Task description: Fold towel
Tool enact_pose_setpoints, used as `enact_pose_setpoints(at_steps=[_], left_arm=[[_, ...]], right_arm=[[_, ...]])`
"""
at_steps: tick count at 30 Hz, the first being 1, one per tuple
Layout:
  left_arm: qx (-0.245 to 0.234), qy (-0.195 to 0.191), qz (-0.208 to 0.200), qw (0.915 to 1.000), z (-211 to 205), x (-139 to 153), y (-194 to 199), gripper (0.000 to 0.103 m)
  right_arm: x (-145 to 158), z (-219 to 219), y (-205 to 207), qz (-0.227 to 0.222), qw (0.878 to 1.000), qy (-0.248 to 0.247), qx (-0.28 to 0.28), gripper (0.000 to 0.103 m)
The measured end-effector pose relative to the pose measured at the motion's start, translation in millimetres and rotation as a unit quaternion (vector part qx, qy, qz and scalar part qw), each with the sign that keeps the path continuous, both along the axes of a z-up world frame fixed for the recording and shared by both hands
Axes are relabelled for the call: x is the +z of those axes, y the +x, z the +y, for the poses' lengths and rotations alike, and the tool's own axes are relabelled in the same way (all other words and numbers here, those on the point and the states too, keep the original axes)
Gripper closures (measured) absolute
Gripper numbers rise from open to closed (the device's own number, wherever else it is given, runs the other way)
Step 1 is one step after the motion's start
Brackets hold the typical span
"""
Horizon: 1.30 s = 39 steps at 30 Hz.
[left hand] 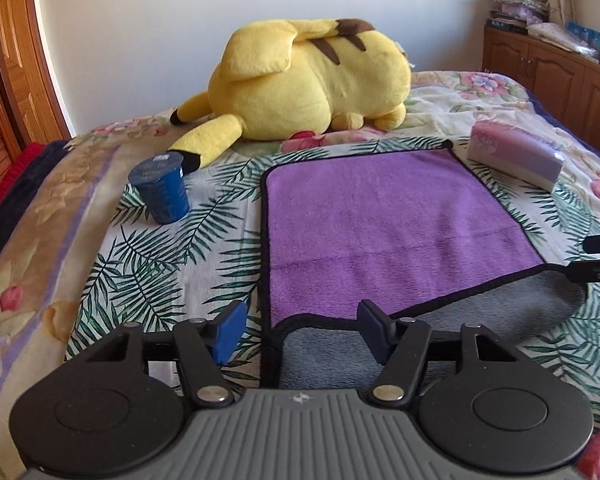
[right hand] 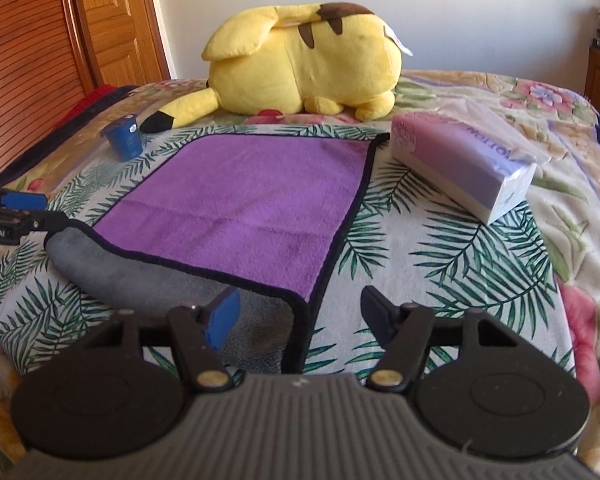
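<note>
The left gripper (left hand: pixel 301 330) hangs low, its blue-padded fingers (left hand: pixel 231 332) spread wide apart. The right gripper (right hand: pixel 298 320) matches it (jaws equally wide, nothing between them), level and pointing forward, its fingers (right hand: pixel 223 325) angled slightly outward.

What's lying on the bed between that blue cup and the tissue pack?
The purple towel lies between the blue cup and the tissue pack, on the leaf-print cloth; both views show it.

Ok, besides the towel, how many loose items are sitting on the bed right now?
3. A yellow plush toy lies beyond the towel, a blue cup sits off its far-left corner, and a tissue pack off its far-right corner. More may be out of frame.
</note>
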State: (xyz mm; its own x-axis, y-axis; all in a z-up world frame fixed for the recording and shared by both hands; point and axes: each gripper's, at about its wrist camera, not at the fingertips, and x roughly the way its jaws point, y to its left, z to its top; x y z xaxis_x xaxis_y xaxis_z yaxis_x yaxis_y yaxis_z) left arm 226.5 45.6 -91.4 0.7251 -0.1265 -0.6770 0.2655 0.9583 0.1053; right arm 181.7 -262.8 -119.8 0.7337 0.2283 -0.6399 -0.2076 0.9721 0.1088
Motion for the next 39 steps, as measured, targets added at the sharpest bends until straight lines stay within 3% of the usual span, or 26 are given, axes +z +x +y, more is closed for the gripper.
enact_pose_setpoints(at_steps=[9, 14, 20, 28, 34, 37, 39], left_arm=[[0.007, -0.027, 0.034, 0.999, 16, -17, 15, 0.071], [0.008, -0.027, 0.051, 0.9983, 15, -25, 15, 0.071], [0.004, -0.029, 0.062, 0.9977, 15, -30, 14, 0.082], [0.001, -0.026, 0.066, 0.9975, 11, -32, 10, 0.086], [0.0, -0.026, 0.066, 0.9975, 12, -33, 9, 0.102], [-0.002, -0.026, 0.064, 0.9976, 11, -33, 8, 0.103], [-0.004, -0.027, 0.064, 0.9976, 11, -33, 8, 0.103]], right_arm=[[-11, -4, 11, 0.03, 0.999, 0.021, 0.001, 0.04], [-16, -6, 13, 0.048, 0.998, 0.034, 0.004, 0.041], [-20, -7, 13, 0.066, 0.997, 0.046, 0.006, 0.047], [-19, -10, 12, 0.073, 0.995, 0.062, 0.012, 0.065], [-16, -8, 11, 0.07, 0.995, 0.062, 0.025, 0.082], [-14, -8, 9, 0.064, 0.996, 0.059, 0.026, 0.093], [-13, -8, 9, 0.059, 0.996, 0.057, 0.025, 0.093]])
